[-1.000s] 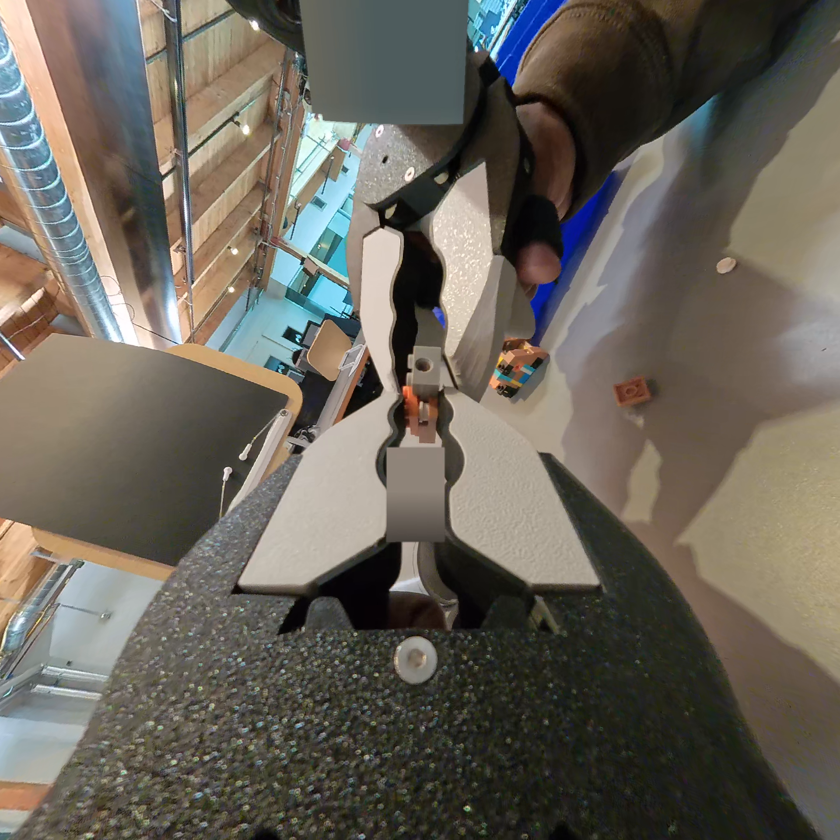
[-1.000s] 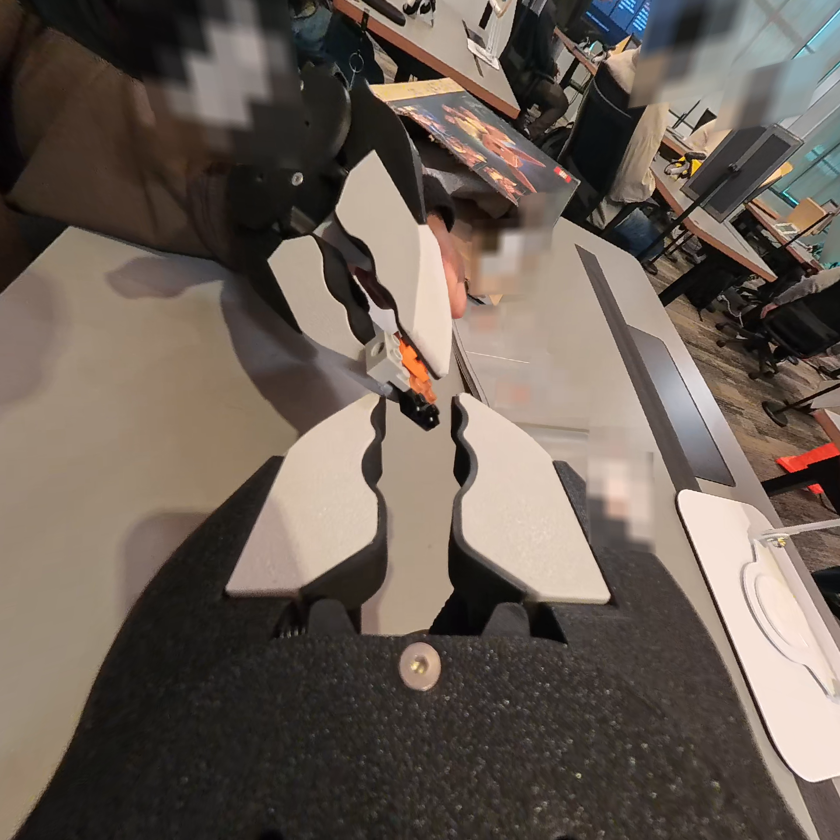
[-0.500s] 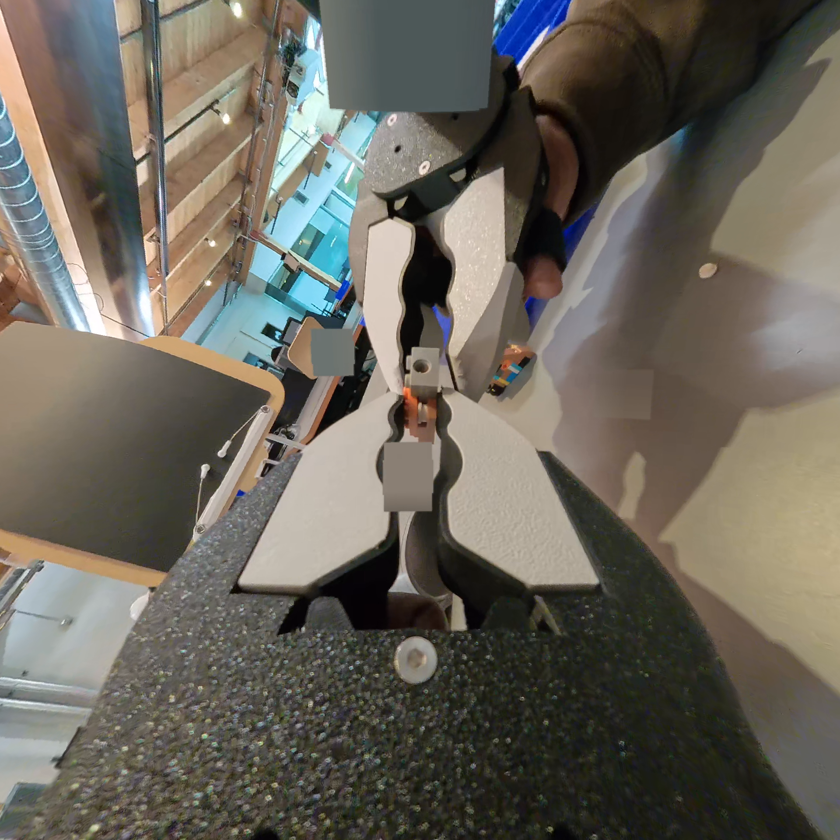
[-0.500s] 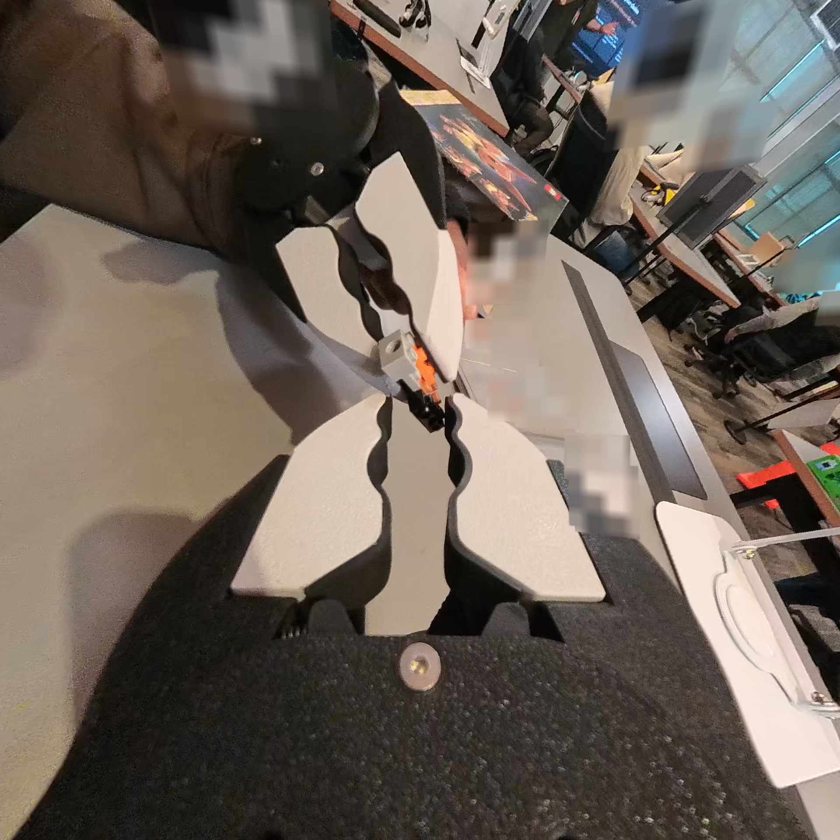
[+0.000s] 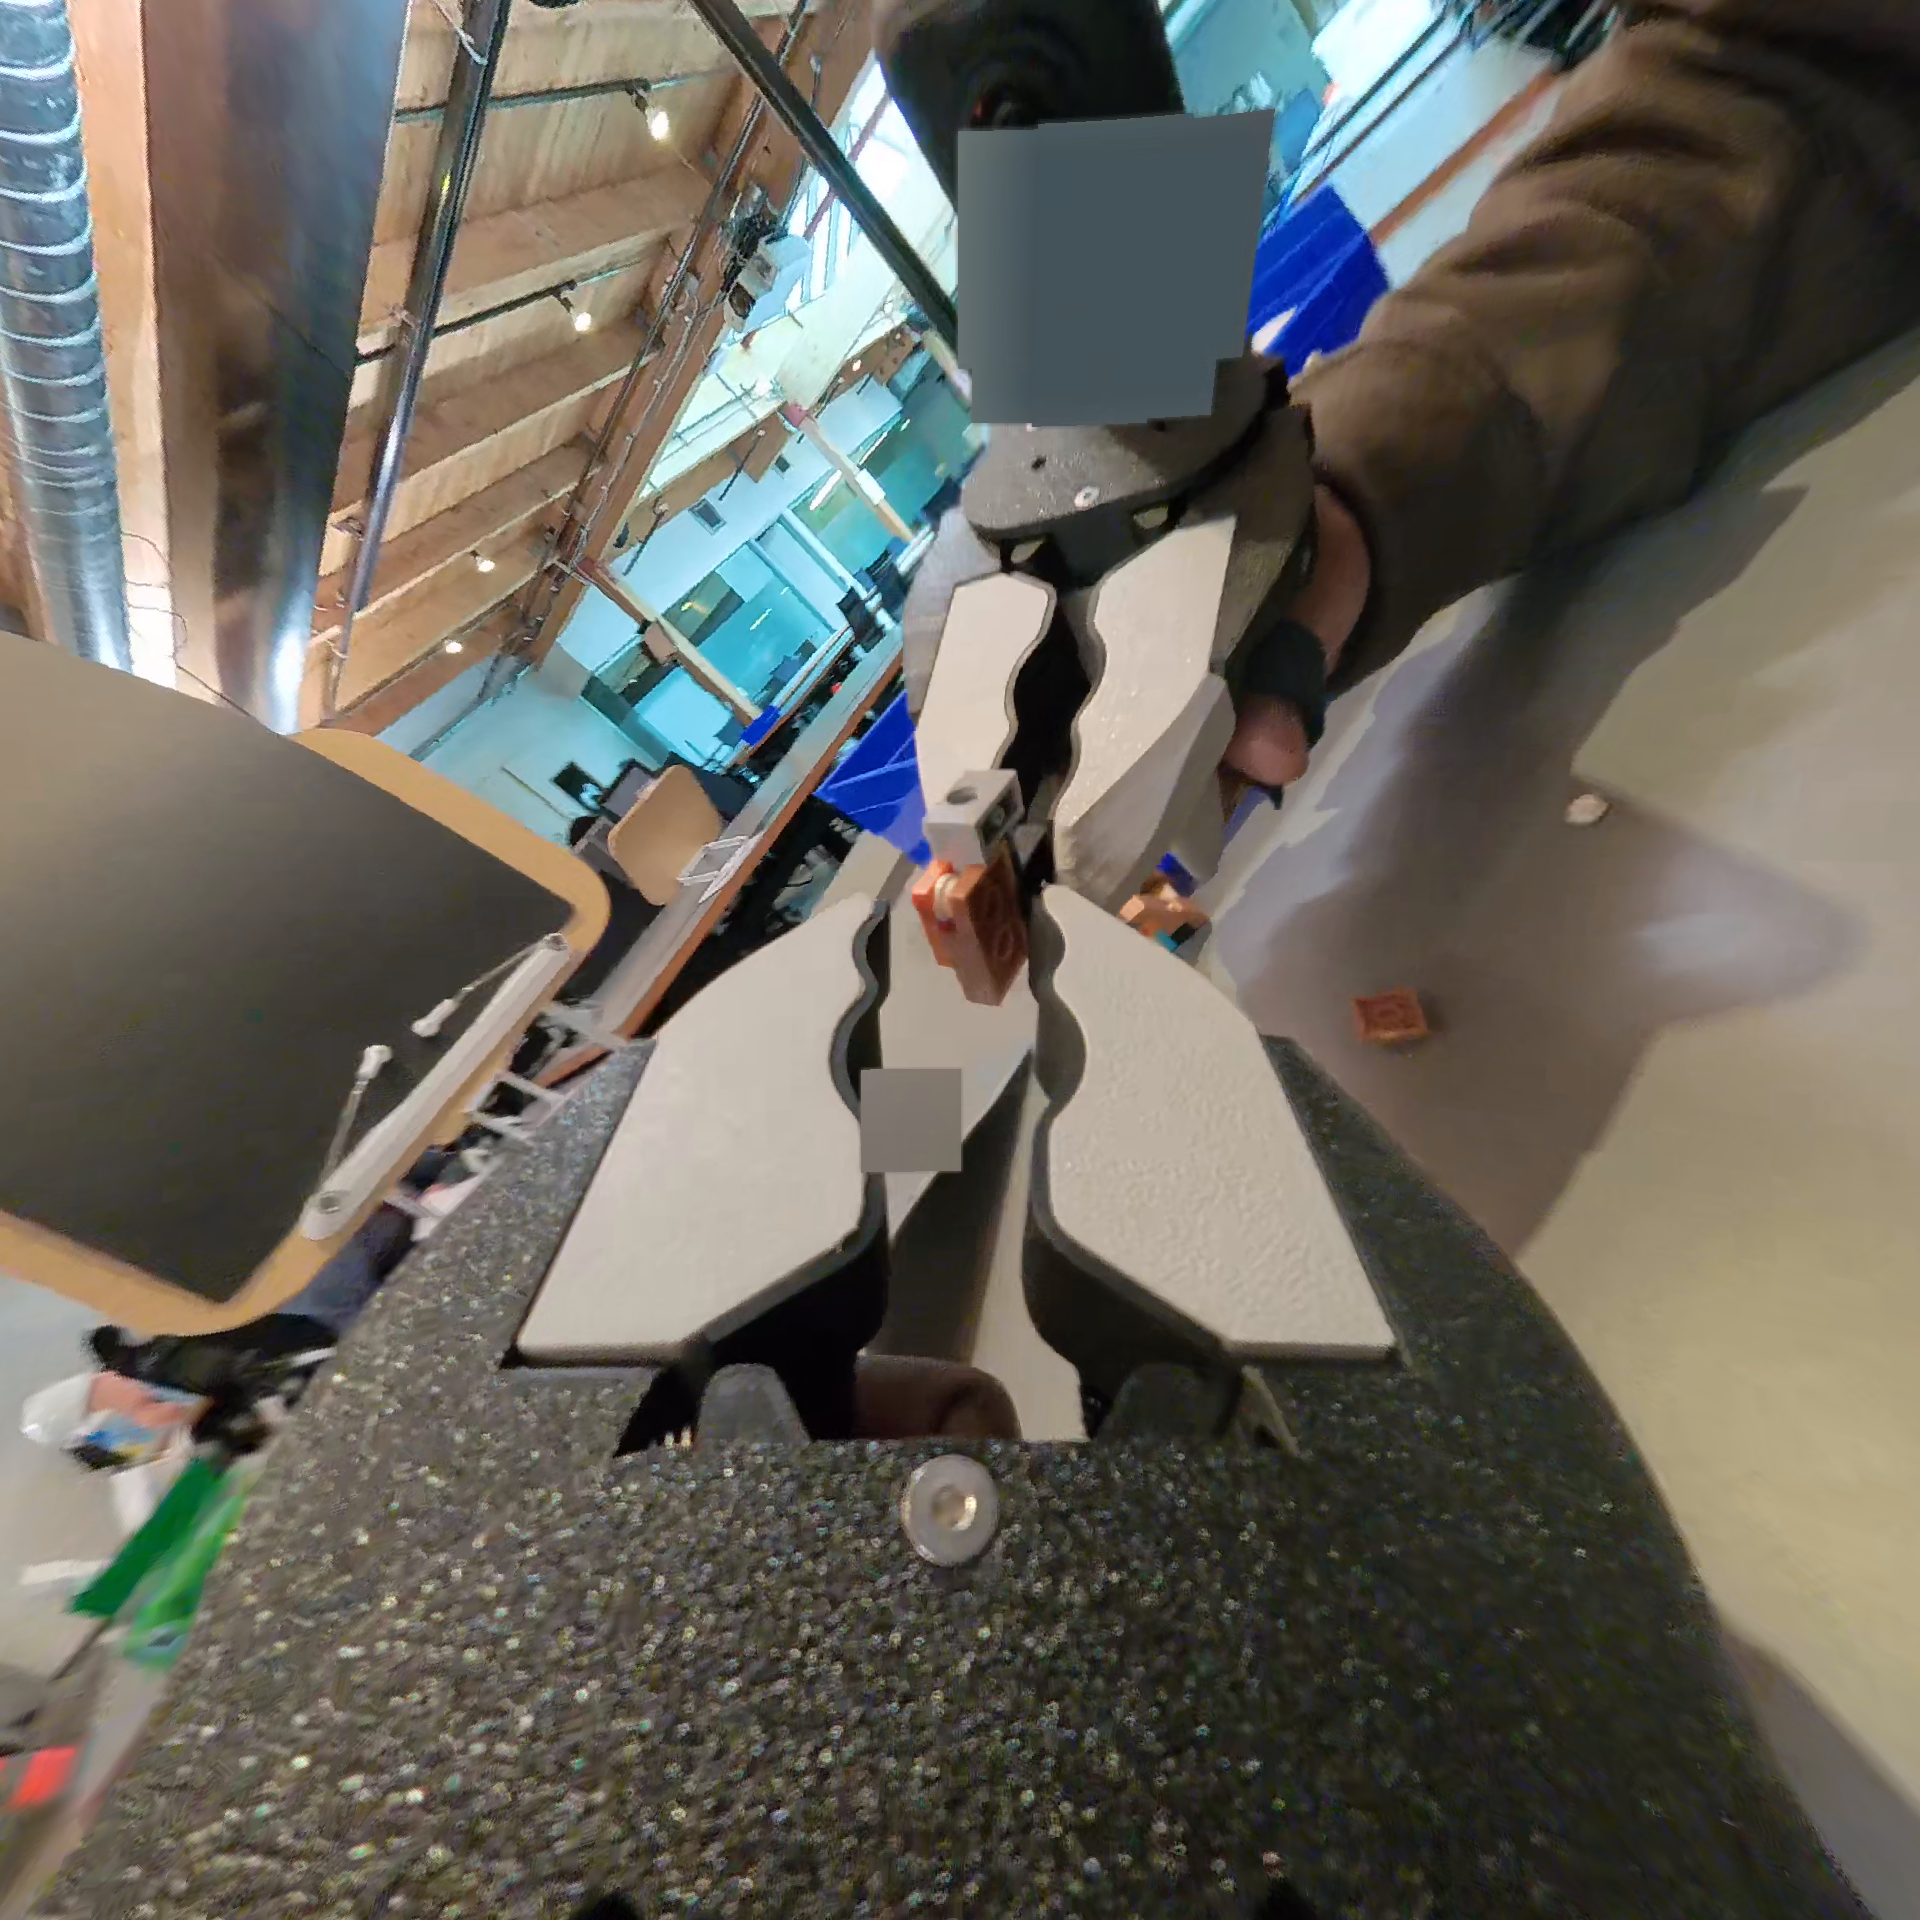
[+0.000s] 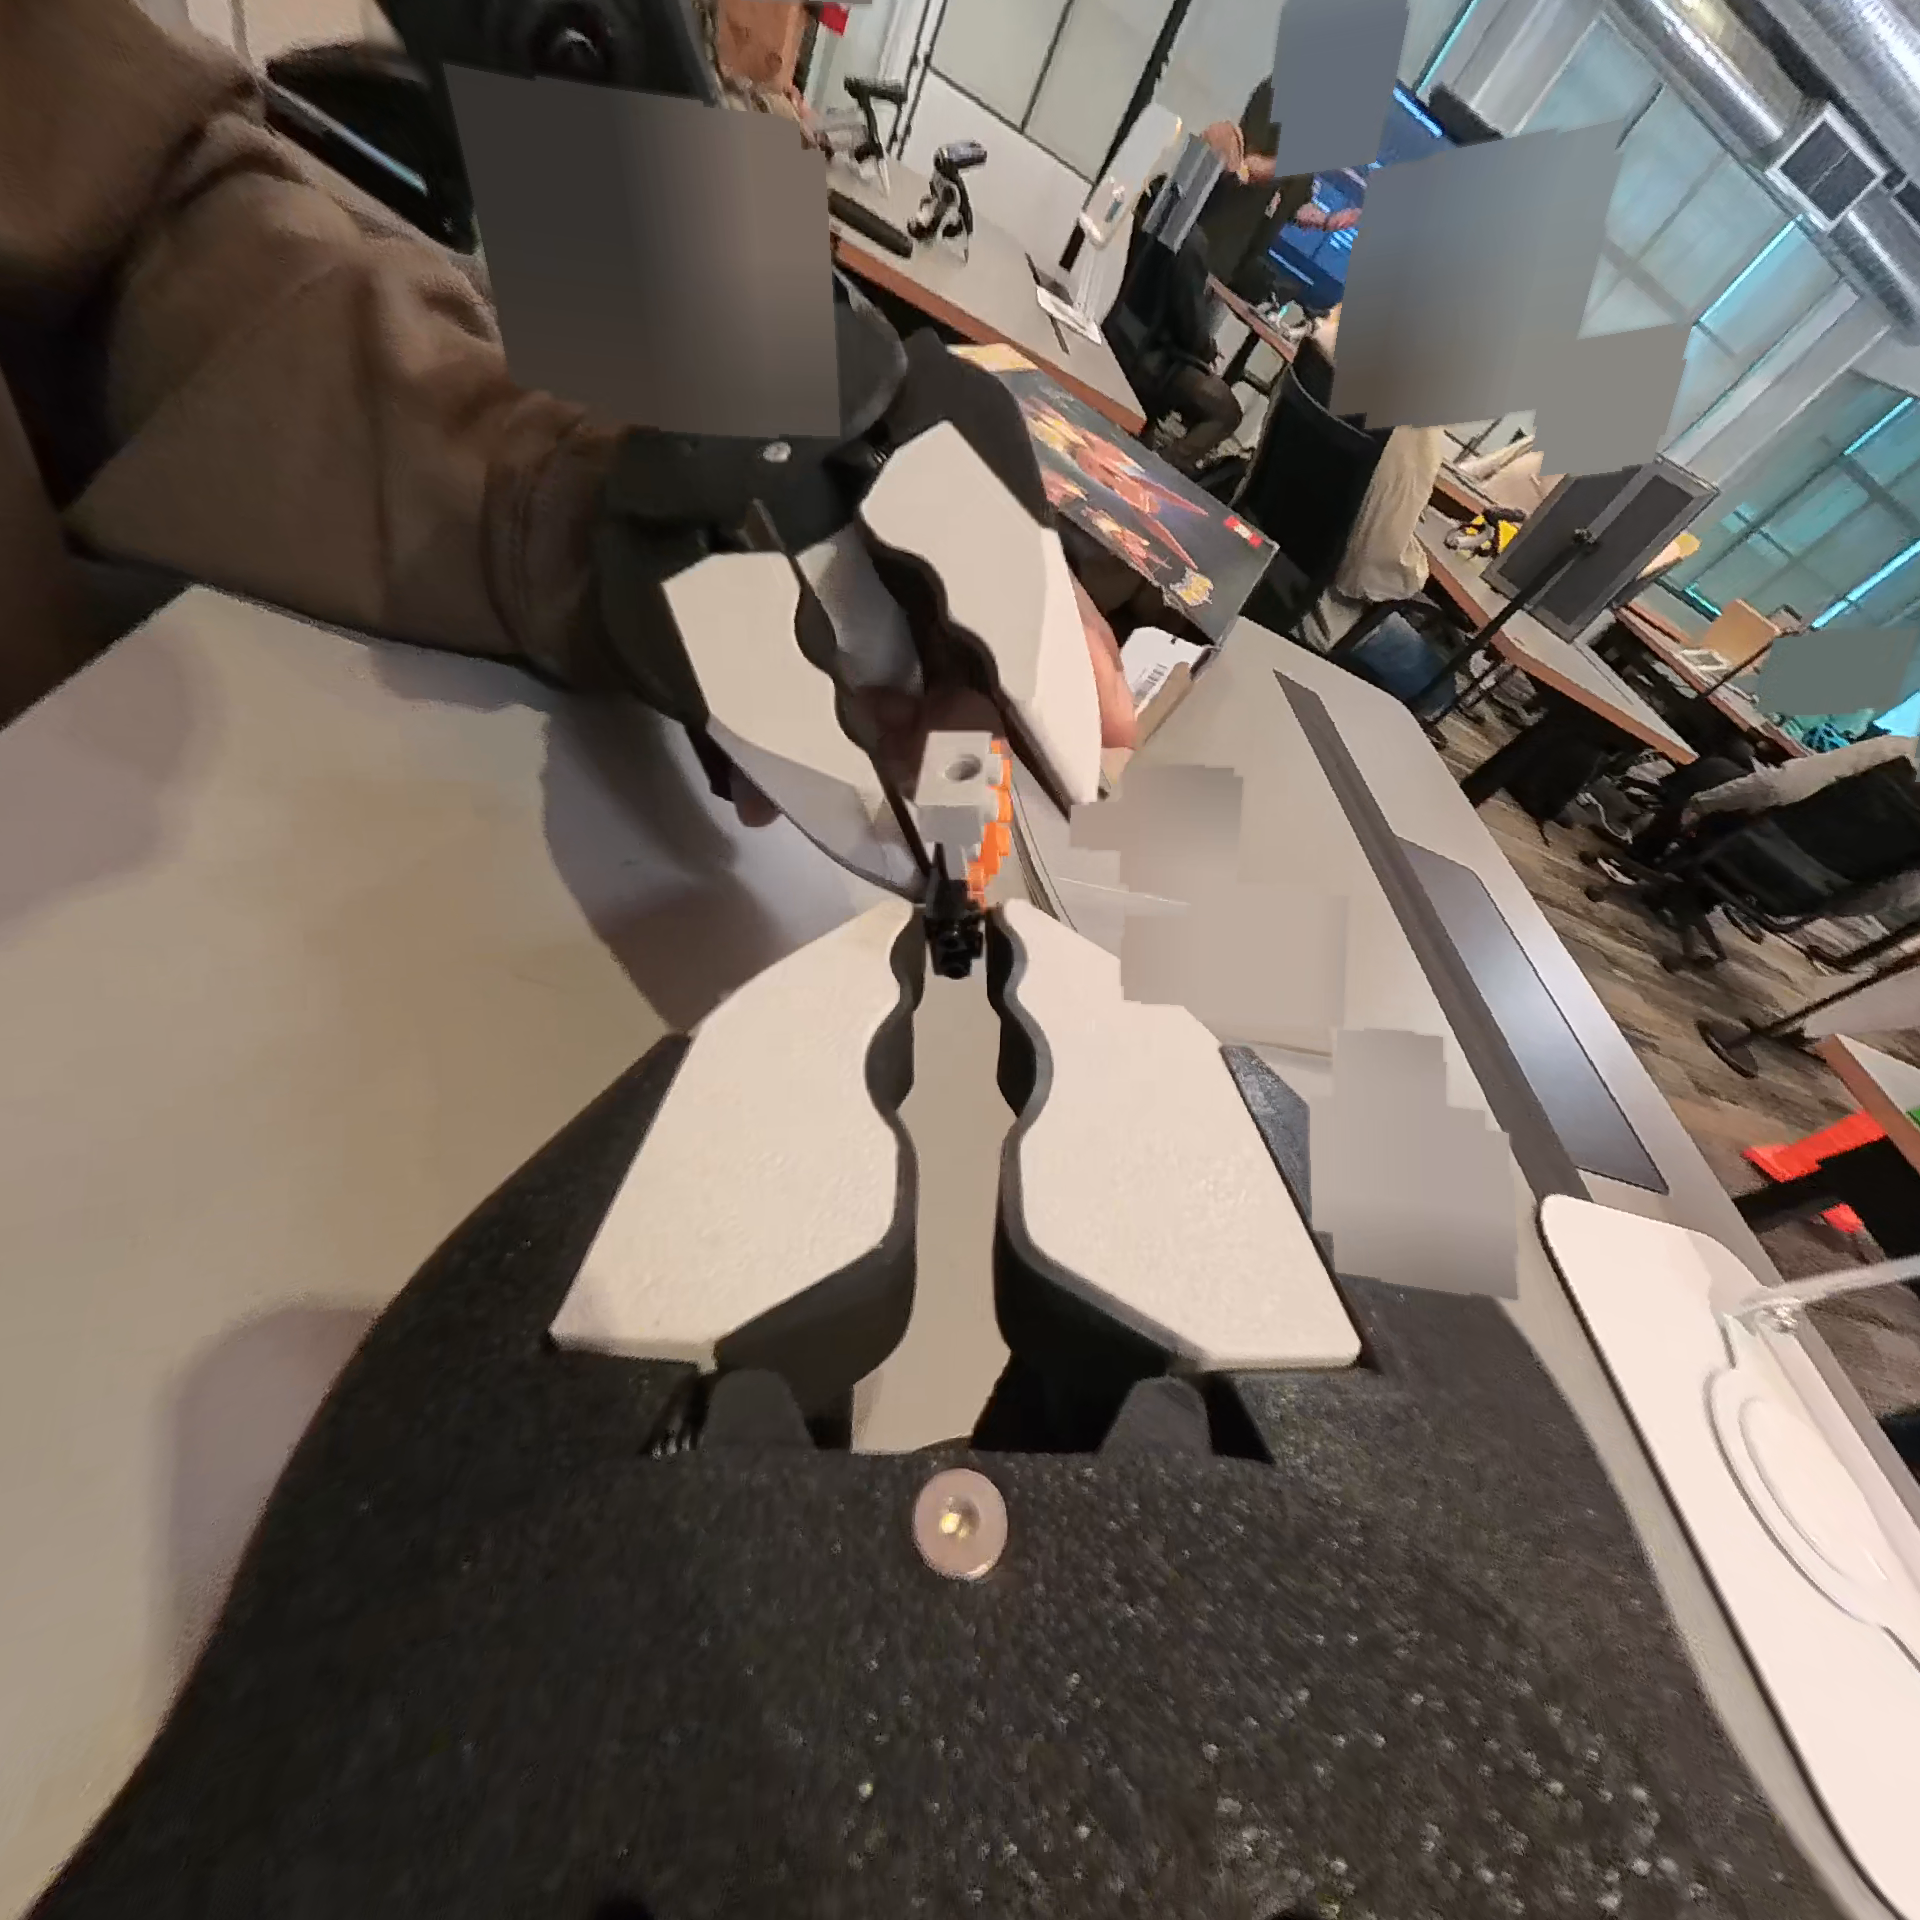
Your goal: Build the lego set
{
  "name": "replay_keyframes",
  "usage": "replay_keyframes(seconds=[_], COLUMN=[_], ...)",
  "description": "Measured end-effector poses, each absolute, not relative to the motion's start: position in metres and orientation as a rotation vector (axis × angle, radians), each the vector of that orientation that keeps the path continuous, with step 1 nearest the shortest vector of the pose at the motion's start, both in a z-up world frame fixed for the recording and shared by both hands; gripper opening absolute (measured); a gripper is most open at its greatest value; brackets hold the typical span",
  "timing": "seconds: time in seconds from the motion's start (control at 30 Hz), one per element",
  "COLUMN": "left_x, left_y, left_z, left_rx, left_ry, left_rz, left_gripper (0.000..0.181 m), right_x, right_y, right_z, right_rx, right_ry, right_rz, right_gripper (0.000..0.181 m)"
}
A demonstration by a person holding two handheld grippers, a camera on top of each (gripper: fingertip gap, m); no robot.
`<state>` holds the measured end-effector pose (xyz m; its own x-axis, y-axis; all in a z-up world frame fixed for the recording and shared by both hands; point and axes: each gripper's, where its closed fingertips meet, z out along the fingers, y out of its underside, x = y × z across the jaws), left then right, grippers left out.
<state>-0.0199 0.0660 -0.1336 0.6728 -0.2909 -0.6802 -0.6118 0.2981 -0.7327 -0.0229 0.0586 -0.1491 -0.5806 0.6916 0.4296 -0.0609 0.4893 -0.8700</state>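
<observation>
In the left wrist view, the left gripper [image 5: 961, 914] has its fingers spread with a clear gap between the tips. A small lego assembly [image 5: 971, 894] sits at that gap — a brown-orange plate hanging below a grey block — and neither left finger visibly touches it. Just beyond, the right gripper [image 5: 1023, 800] points back toward the camera; the grey block sits at the tip of one of its fingers and a dark part runs into the narrow gap between the two. Farther off on the grey counter [image 5: 1714, 1195] lie a loose brown tile [image 5: 1390, 1016] and a small colourful lego build [image 5: 1164, 912] partly hidden behind the fingers.

In the right wrist view, the right gripper [image 6: 956, 920] has its fingers drawn nearly together, pinching the black end of the lego assembly [image 6: 961, 821], whose grey block and orange pieces stick out forward. The left gripper [image 6: 935, 779] stands beyond it, open, with the assembly between its fingers. Behind, a printed lego box [image 6: 1132, 488] stands at the counter's [image 6: 260, 935] far edge.
</observation>
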Motion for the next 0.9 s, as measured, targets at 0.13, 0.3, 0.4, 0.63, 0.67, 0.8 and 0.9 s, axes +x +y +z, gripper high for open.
replay_keyframes(seconds=[0.13, 0.3, 0.4, 0.63, 0.67, 0.8, 0.9], left_x=[-0.016, -0.012, -0.011, -0.011, -0.011, -0.009, -0.004], left_y=[0.063, 0.060, 0.059, 0.056, 0.055, 0.055, 0.053], left_z=[-0.134, -0.136, -0.136, -0.127, -0.126, -0.130, -0.133], left_rx=[-1.314, -1.318, -1.311, -1.248, -1.243, -1.248, -1.244], left_ry=[0.848, 0.867, 0.887, 0.897, 0.892, 0.919, 0.956], left_rz=[0.116, 0.074, 0.100, 0.174, 0.168, 0.166, 0.168], left_gripper=[0.025, 0.016, 0.015, 0.012, 0.012, 0.012, 0.012], right_x=[-0.019, -0.018, -0.017, -0.010, -0.009, -0.003, -0.002], right_y=[0.055, 0.054, 0.054, 0.049, 0.048, 0.040, 0.037], right_z=[-0.148, -0.146, -0.145, -0.133, -0.131, -0.125, -0.128], right_rx=[-0.490, -0.462, -0.438, -0.319, -0.298, -0.214, -0.175], right_ry=[-1.926, -1.916, -1.911, -1.862, -1.852, -1.830, -1.847], right_rz=[1.211, 1.210, 1.191, 1.136, 1.131, 1.097, 1.042], right_gripper=[0.008, 0.009, 0.009, 0.025, 0.026, 0.026, 0.026])
